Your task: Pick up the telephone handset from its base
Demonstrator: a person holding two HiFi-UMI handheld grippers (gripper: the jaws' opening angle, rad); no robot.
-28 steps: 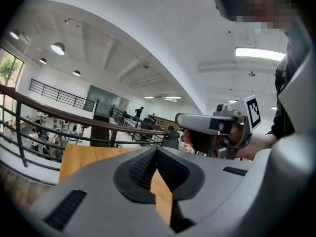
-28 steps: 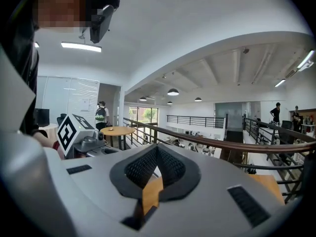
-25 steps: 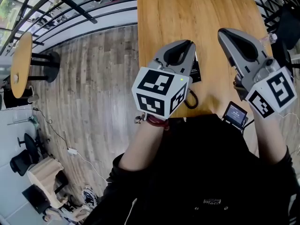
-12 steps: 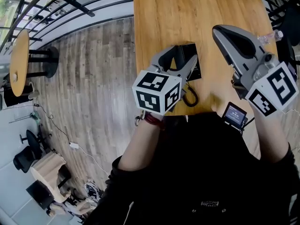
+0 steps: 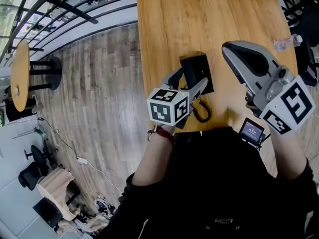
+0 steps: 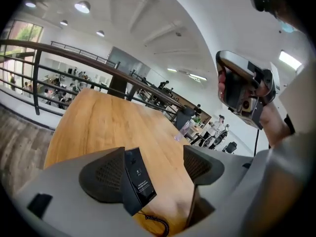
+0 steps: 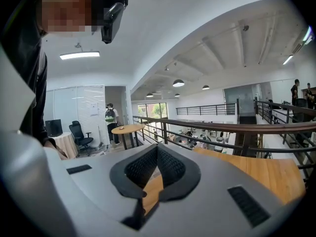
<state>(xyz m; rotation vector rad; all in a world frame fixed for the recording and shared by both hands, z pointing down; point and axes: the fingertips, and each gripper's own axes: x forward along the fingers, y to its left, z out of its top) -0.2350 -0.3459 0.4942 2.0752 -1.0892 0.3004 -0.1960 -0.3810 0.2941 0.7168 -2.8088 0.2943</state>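
Observation:
A black telephone point(image 5: 197, 72) sits near the front edge of the wooden table point(image 5: 199, 14), and its coiled cord point(image 5: 202, 111) curls toward me. My left gripper point(image 5: 188, 79) is down at the phone with its jaws opening. In the left gripper view the phone's black body point(image 6: 138, 181) stands between the pads, close beside the left pad point(image 6: 106, 174), and no grip shows. The cord point(image 6: 157, 222) lies below it. My right gripper point(image 5: 230, 49) is shut and holds nothing, raised to the right of the phone; its pads point(image 7: 170, 164) meet in the right gripper view.
A clear water bottle point(image 5: 286, 43) lies at the table's right edge. A small screen device point(image 5: 250, 131) sits at my right wrist. The table's left edge drops to plank flooring point(image 5: 99, 83), with a railing and a round table point(image 5: 22, 71) beyond.
My left gripper has come down from above onto the phone, and its jaws have gone from shut to wide apart. The right gripper sank slightly and stayed shut.

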